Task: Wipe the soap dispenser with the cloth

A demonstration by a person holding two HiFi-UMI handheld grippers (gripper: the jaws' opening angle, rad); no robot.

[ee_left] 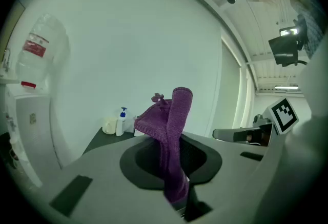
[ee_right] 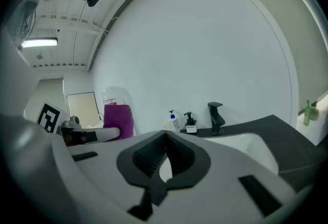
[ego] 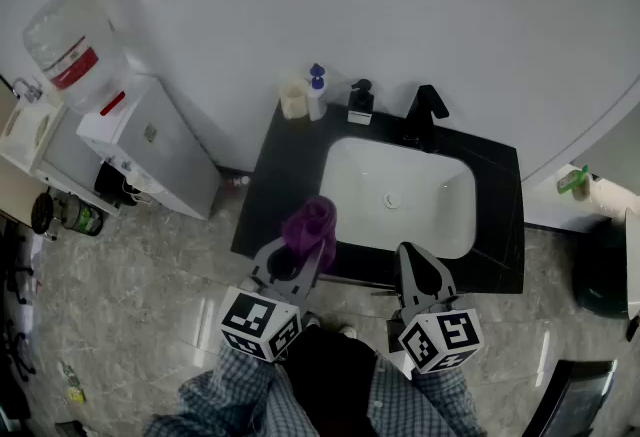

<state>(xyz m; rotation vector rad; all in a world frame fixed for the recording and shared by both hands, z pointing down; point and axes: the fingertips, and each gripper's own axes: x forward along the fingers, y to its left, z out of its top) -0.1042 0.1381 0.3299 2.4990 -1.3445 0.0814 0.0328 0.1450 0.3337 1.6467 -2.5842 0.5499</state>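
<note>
Soap dispenser [ego: 360, 101], a small squarish bottle with a black pump, stands at the back edge of the black countertop [ego: 283, 187], between a white bottle with a blue pump [ego: 316, 91] and the black angular faucet [ego: 424, 115]. It looks untouched; nothing is near it.

The left gripper [ego: 298, 253] has its jaws closed on a purple knitted cloth [ego: 313, 228], pinched low so the loose end stands up and folds over in front of the jaws. That gripper hovers over the front of the counter, just left of the white sink basin [ego: 445, 225], well apart from the dispenser.

The right gripper [ego: 412, 255] has its jaws brought together with nothing between them, and it hangs above the front rim of the basin.

By my reading, the cloth is already in hand, so the pick-up is done, but no wiping has begun. What is left is the reach to the back of the counter, bringing the cloth against the dispenser, and the rubbing itself; the empty gripper may be needed to steady the bottle.
</note>
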